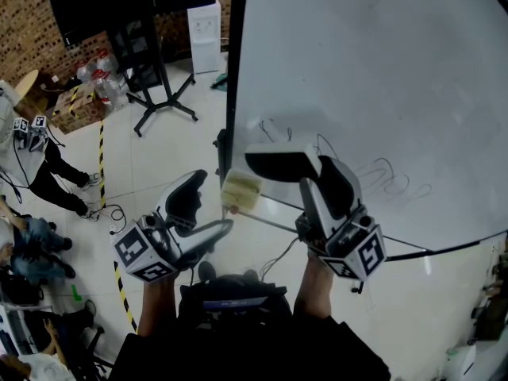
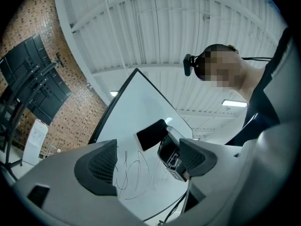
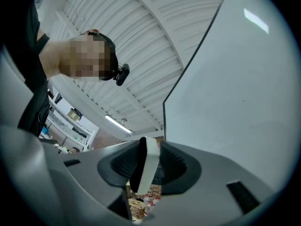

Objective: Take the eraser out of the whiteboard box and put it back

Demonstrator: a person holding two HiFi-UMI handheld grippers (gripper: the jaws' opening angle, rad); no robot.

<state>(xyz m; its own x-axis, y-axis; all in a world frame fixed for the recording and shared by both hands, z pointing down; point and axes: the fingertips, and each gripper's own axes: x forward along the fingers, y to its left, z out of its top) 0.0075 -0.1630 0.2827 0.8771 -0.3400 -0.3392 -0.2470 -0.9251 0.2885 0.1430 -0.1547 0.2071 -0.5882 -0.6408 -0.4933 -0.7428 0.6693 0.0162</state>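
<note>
Eraser [image 1: 279,163] held out of the whiteboard box [image 1: 240,190], in front of the whiteboard [image 1: 373,78].

Right gripper [image 1: 311,173] pinches the white-backed, black-felt eraser edgewise between its jaws, above and right of the yellowish box at the left end of the board's lower ledge; contact with the board cannot be told. Left gripper [image 1: 208,213] hangs near the box, jaws wide apart, nothing between them. The board's white surface bears looping black pen scribbles [image 1: 381,177] right of the eraser. Room: pale tiled floor [image 1: 159,157], brick wall [image 1: 24,22], black floor stand [image 1: 155,94], white water dispenser [image 1: 205,34], yellow-and-black floor tape [image 1: 101,145], ribbed white ceiling [image 2: 155,27].
</note>
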